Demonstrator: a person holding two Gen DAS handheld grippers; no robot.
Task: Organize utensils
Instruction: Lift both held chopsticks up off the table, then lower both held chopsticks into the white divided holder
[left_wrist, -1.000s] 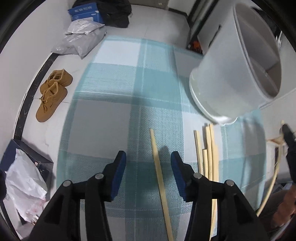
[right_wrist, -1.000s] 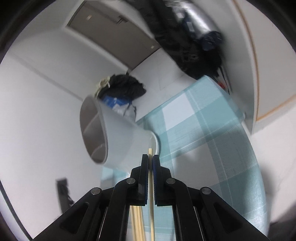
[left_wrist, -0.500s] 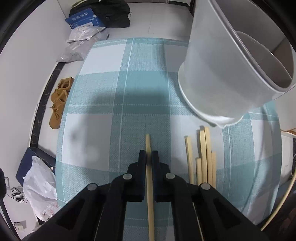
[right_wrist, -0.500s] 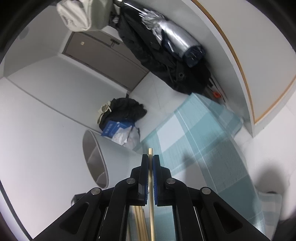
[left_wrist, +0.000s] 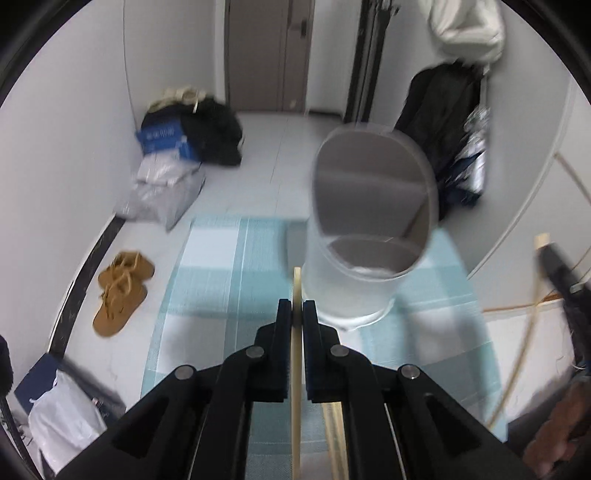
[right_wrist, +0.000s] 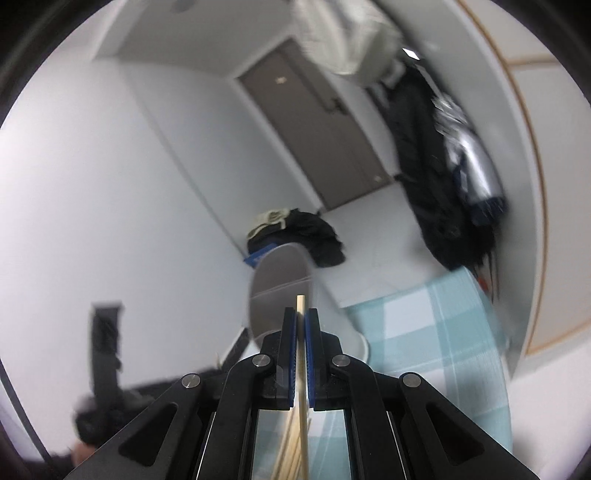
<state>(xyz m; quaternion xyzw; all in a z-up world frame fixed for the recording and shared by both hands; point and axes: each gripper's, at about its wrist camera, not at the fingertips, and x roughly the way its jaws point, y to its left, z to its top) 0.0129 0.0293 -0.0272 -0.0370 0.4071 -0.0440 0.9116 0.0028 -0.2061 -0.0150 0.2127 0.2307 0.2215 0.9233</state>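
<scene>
A checked teal cloth covers the table in a cluttered hallway. The left gripper, open over a chopstick a second ago, is now clamped on it and has lifted it toward the white holder. The right gripper stays clamped on its own stick, also raised. Spare sticks remain on the cloth. Both sticks look ready to drop in.

black grippers, blue pads, silver screws
</scene>
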